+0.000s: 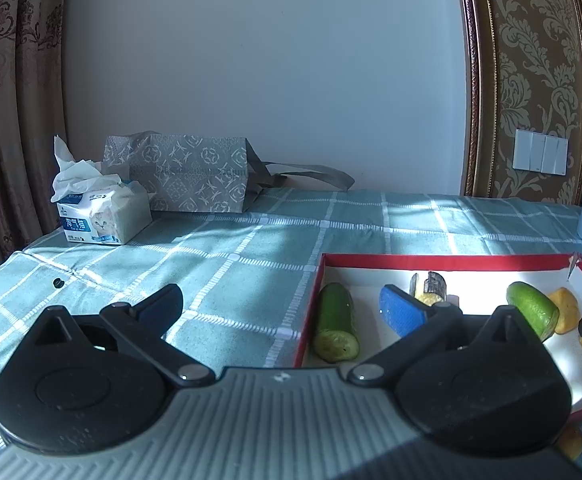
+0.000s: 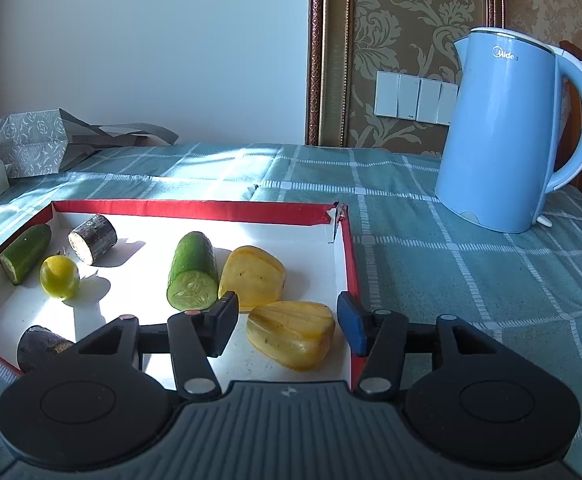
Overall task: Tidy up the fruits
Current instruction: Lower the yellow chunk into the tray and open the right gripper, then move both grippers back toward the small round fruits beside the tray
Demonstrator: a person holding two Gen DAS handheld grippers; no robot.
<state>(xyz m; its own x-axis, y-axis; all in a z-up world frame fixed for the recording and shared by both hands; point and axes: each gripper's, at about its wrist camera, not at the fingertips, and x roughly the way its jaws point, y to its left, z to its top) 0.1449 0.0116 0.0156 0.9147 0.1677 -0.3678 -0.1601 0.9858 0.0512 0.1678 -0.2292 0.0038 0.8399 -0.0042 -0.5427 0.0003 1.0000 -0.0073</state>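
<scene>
Standing at the far right of the table, a blue kettle (image 2: 507, 136) rose clear of the work, while a tissue box (image 1: 101, 214) and a patterned grey bag (image 1: 189, 174) sat well apart at the far left against the wall. A teal checked cloth (image 2: 431, 248) covered the table; behind it were a pale wall, a damask panel with a row of switches (image 2: 415, 98), and curtains on the left.

A shallow red-edged tray (image 2: 195, 208) with a white floor held the fruit: a cucumber piece (image 2: 25, 252) along its left side, a small lime (image 2: 59, 277) just beside it, a dark sugarcane stub (image 2: 93, 238) behind, another cucumber piece (image 2: 194, 272) near the middle touching a yellow jackfruit pod (image 2: 252, 276), a second pod (image 2: 291, 334) in front, and another sugarcane stub (image 2: 41, 346) at the near left.

The right gripper (image 2: 287, 320) hung with its jaws apart on either side of the nearer pod, gripping nothing. The left gripper (image 1: 283, 304) was spread wide and empty, one finger over the cloth, the other over the tray.
</scene>
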